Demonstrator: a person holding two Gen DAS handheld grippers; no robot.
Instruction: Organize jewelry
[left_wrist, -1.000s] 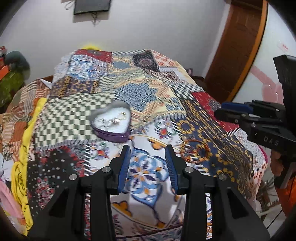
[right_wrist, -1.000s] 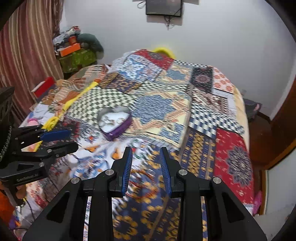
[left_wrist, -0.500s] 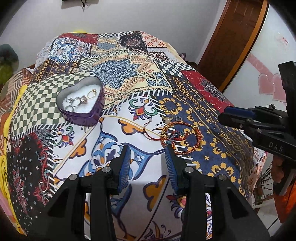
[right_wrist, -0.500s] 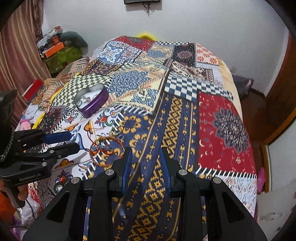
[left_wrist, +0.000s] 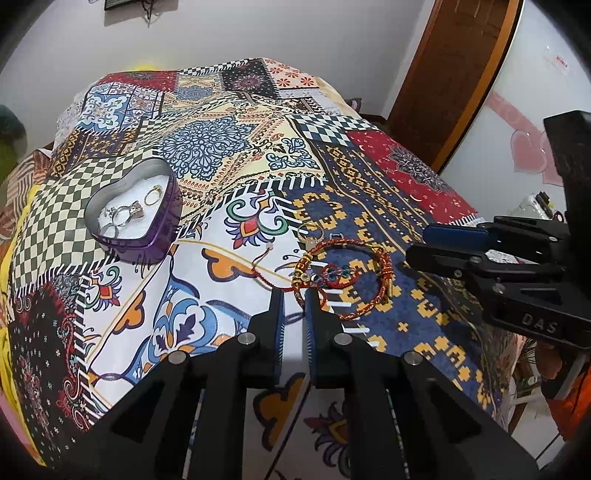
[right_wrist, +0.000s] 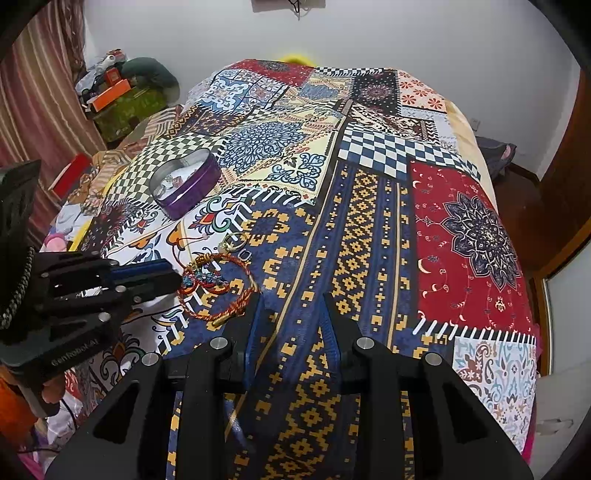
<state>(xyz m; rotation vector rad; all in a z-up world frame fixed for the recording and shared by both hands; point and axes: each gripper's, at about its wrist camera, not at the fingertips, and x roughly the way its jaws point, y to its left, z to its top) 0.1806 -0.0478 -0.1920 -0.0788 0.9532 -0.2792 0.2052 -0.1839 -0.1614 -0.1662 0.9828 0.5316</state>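
The left wrist view looks down on a bed with a patchwork blanket (left_wrist: 236, 147) full of bright patterns. A purple heart-shaped tin (left_wrist: 135, 212) sits on the green and white checked patch, toward the left side of the bed. The tin has no lid on it. It has a white bottom, and on it lie a few rings (left_wrist: 125, 214), some silver and one thin gold one. Nearer the front edge of the bed, on the white and blue patches, lies a small pile of bracelets (left_wrist: 340, 277) made of red and orange cord with gold beads. A gold ring (left_wrist: 310, 230) lies just behind the pile. The left gripper (left_wrist: 294, 295) is almost shut, with its tips right at the near edge of the bracelet pile. It is hard to tell if a cord is caught between them. The right gripper (right_wrist: 291, 302) hangs over the blue and yellow stripe, just beside the pile, with its jaws a little apart and nothing in them. White letters on the side of the right gripper read "DAS". The side of the left one reads "GenRobot.AI".
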